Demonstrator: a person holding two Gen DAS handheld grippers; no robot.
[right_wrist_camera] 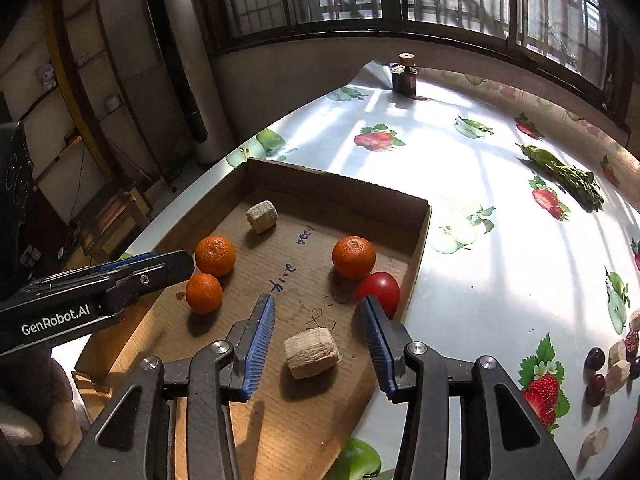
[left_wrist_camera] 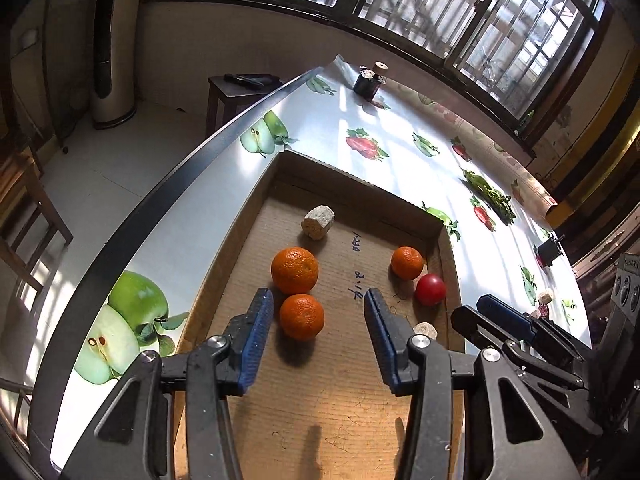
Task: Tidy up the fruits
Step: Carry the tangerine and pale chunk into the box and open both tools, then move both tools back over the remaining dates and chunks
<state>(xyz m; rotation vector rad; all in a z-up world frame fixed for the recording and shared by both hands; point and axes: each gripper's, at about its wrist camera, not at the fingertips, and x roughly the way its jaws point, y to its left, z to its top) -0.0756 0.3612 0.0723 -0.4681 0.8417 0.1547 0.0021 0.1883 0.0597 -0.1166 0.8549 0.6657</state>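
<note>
A shallow cardboard tray (left_wrist_camera: 360, 184) (right_wrist_camera: 336, 184) holds three oranges, a red tomato (left_wrist_camera: 430, 289) (right_wrist_camera: 380, 290) and beige blocks. My left gripper (left_wrist_camera: 319, 300) is open over the tray. The nearest orange (left_wrist_camera: 301, 317) (right_wrist_camera: 203, 294) lies between its fingers, close to the left pad, with a wide gap to the right one. A second orange (left_wrist_camera: 295, 270) touches it just beyond. My right gripper (right_wrist_camera: 316, 308) is also open, and a beige block (right_wrist_camera: 312, 354) rests on the tray floor between its fingers, apart from both pads. The third orange (right_wrist_camera: 353, 257) sits against the tomato.
Another beige block (left_wrist_camera: 318, 222) lies at the tray's far end. A dark jar (right_wrist_camera: 406, 76) stands at the table's far corner. A green vegetable bunch (right_wrist_camera: 568, 176) and dates with beige pieces (right_wrist_camera: 608, 364) lie on the fruit-print tablecloth (right_wrist_camera: 480, 240) to the right.
</note>
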